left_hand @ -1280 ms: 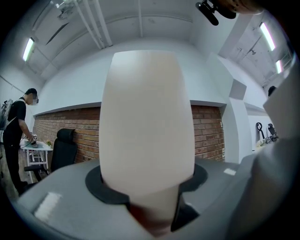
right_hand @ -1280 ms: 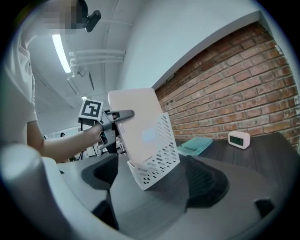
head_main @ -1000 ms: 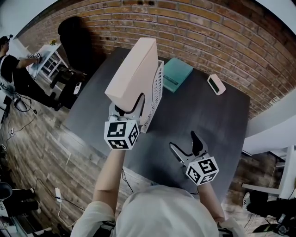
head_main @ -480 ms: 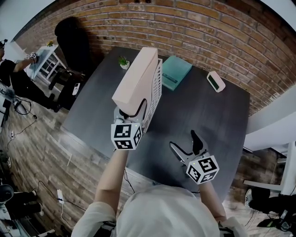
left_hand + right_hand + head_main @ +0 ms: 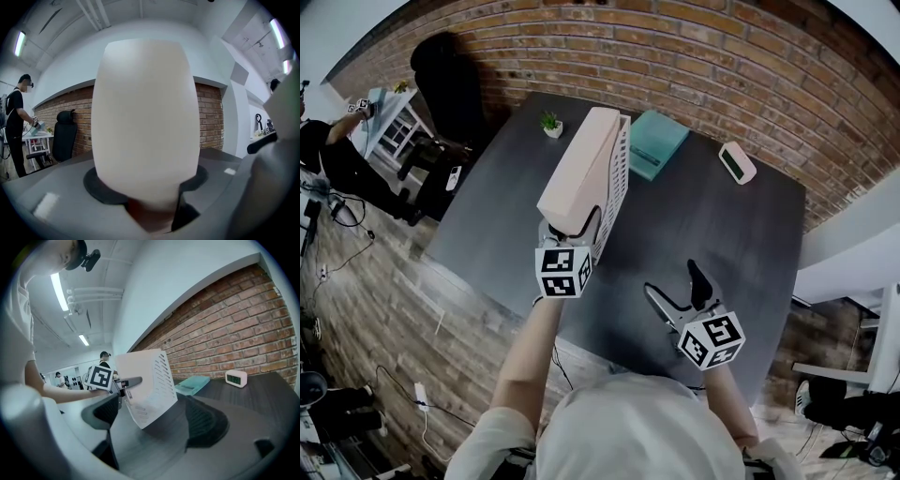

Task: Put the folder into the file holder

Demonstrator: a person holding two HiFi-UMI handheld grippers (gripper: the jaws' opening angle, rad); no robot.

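A pale file holder (image 5: 587,171) with a slotted side is tilted over the left half of the dark table (image 5: 741,234). My left gripper (image 5: 572,227) is shut on its near lower edge. In the left gripper view the file holder (image 5: 145,117) fills the middle and hides what lies beyond. The teal folder (image 5: 656,143) lies flat on the table just behind the holder, touched by neither gripper. My right gripper (image 5: 672,284) stands open and empty near the table's front right. From the right gripper view, the file holder (image 5: 149,383) leans left of the folder (image 5: 192,384).
A white digital clock (image 5: 738,165) sits at the back right of the table and a small potted plant (image 5: 550,124) at the back left. A brick wall (image 5: 722,66) runs behind. A black chair (image 5: 450,84) and a person (image 5: 328,150) are off to the left.
The left gripper has carried the file holder rightward and lower towards the table, uncovering the small plant. The right gripper has stayed in place, open.
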